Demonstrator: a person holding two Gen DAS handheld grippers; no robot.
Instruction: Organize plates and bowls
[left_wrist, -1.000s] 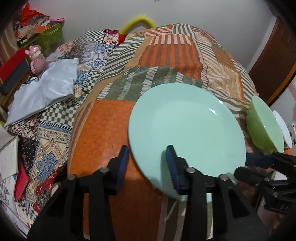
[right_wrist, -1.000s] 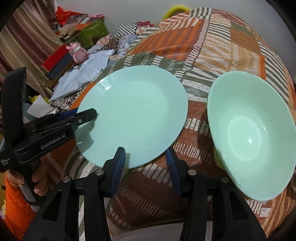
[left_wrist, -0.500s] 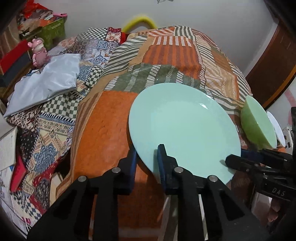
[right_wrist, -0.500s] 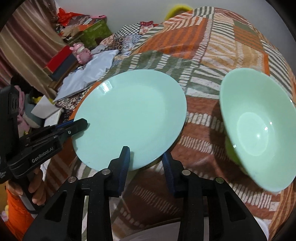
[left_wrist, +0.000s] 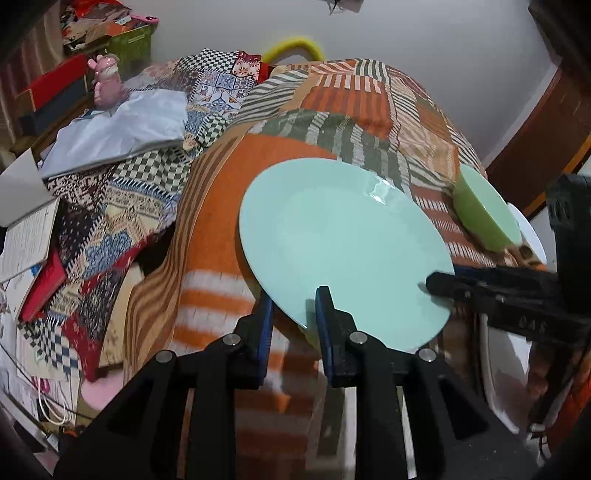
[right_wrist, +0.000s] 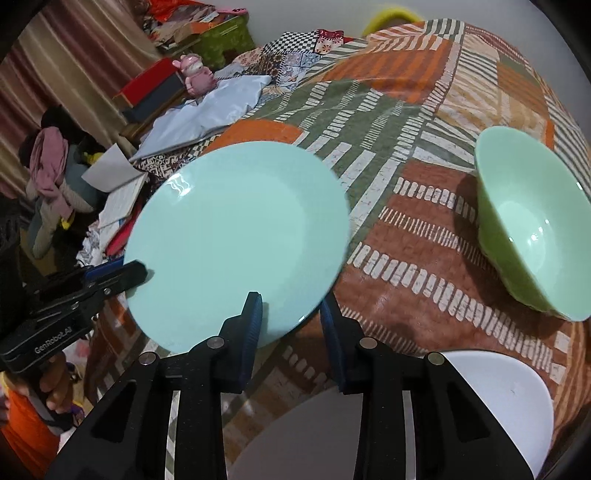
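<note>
A pale mint plate (left_wrist: 343, 247) is lifted and tilted above the patchwork bedspread (left_wrist: 332, 99). My left gripper (left_wrist: 293, 310) is shut on its near rim. My right gripper (right_wrist: 290, 317) is shut on the same plate (right_wrist: 236, 236) at its near edge. Each gripper shows in the other's view, at the plate's side: the right one (left_wrist: 439, 282) and the left one (right_wrist: 136, 271). A green bowl (right_wrist: 528, 221) sits on the bedspread to the right, also in the left wrist view (left_wrist: 484, 210). A white dish (right_wrist: 491, 402) lies below my right gripper.
A grey bag (left_wrist: 118, 125) and a pink figurine (left_wrist: 105, 79) lie at the far left of the bed. Books and papers (left_wrist: 26, 236) clutter the left side. A wooden door (left_wrist: 535, 136) stands at the right. A wall (left_wrist: 424, 40) is behind.
Both grippers have closed onto the plate's rim and lifted it off the bedspread, tilting it. Both views have pulled back, and the white dish has come into the right wrist view.
</note>
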